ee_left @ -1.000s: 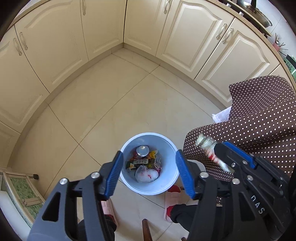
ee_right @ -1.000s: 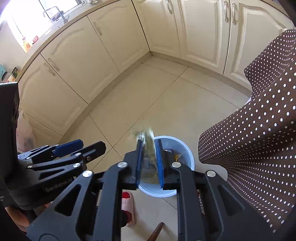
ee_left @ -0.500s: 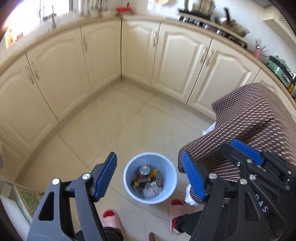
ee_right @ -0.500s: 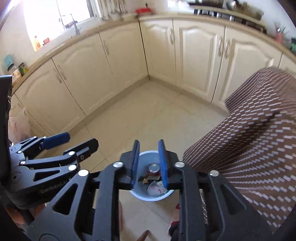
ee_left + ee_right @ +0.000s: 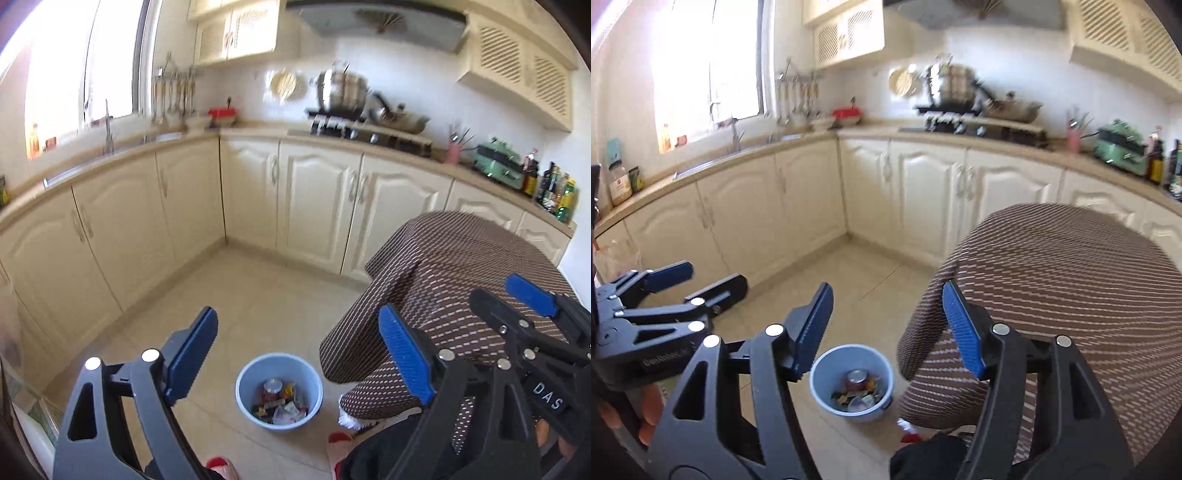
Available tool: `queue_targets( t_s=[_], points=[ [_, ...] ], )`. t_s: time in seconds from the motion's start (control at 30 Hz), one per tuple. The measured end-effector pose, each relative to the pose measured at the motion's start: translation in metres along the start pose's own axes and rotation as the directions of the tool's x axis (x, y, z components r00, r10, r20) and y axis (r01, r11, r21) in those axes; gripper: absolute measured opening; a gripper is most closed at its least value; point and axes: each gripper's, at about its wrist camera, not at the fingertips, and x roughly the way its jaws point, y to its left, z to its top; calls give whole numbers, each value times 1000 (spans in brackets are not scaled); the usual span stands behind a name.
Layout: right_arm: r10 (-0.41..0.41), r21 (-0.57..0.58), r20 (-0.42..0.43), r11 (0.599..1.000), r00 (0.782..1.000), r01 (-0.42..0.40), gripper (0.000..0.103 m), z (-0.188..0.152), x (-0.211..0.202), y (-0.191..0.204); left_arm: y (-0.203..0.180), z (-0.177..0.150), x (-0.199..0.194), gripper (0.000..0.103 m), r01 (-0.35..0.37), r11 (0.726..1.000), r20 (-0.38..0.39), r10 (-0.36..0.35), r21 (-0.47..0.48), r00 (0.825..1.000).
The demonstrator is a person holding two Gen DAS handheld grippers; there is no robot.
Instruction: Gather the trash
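Both tools have lifted away from the blue bin (image 5: 279, 392); the wrapper the right tool (image 5: 888, 334) pinched is gone, presumably dropped in. Left tool (image 5: 297, 356) and right have just been opening, now spread and empty, so more trash can be fetched

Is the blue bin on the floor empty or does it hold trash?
It holds trash: the blue bin shows a can and wrappers inside.

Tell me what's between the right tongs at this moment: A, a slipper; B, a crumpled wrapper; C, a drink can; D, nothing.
D: the right tongs stand open with only floor and the blue bin visible through the gap; the trash lies in the bin.
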Motion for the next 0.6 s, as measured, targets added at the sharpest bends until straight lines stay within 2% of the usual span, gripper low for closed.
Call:
queue_targets(
  t_s=[0.23, 0.43, 0.6],
  points=[
    [-97, 25, 133, 995, 986, 94, 79, -5, -86, -22, -35, 1, -75, 92, 35, 999, 131, -40, 40, 991],
    [-139, 24, 222, 990, 965, 137, 86, -13, -139, -33, -59, -6, -127, 93, 56, 996, 230, -70, 67, 971],
    [-161, 38, 267, 987, 950, 156, 88, -18, -165, -41, -71, -11, -150, 93, 85, 993, 267, -103, 78, 958]
  ],
)
